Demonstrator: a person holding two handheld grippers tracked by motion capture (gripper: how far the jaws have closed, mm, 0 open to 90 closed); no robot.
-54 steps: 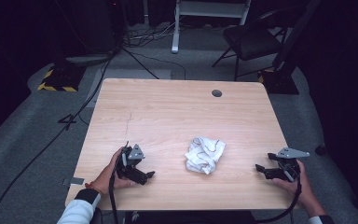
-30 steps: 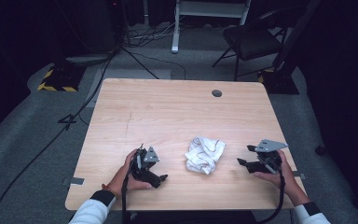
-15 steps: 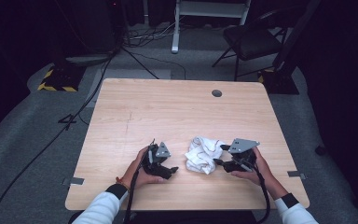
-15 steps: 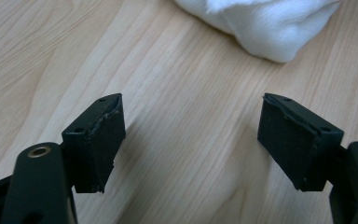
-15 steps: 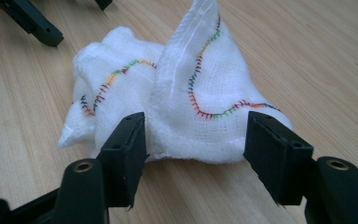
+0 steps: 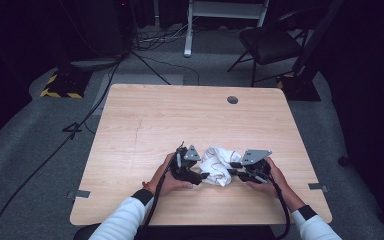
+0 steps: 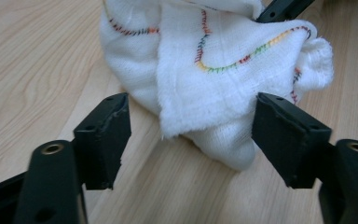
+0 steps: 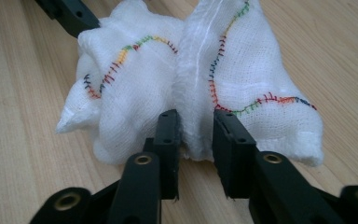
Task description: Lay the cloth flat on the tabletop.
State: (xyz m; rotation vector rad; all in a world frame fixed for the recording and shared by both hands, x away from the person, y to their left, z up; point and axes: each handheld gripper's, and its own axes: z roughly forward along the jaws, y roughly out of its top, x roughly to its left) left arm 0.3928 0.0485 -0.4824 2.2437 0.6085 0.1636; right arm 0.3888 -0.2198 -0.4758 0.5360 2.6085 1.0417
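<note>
A crumpled white cloth (image 6: 217, 165) with rainbow-coloured stitching lies near the front middle of the wooden table (image 6: 180, 120). My left gripper (image 6: 202, 176) reaches it from the left. In the left gripper view, the cloth (image 7: 205, 79) hangs between the jaws of my left gripper (image 7: 196, 135); they have just been closing but still stand apart, with a gap on the left side. My right gripper (image 6: 232, 171) comes in from the right. Its jaws have just been closing, and my right gripper (image 8: 196, 135) pinches an upright fold of the cloth (image 8: 191, 84).
A round cable hole (image 6: 232, 99) sits near the table's far edge. Beyond the table are a dark chair (image 6: 270, 42) and cables on the grey floor (image 6: 105, 90). The far half of the tabletop is bare wood.
Both hands have moved inward from the table's sides to the cloth. The right gripper's jaws have closed onto a fold; the left jaws have narrowed around the cloth's other side.
</note>
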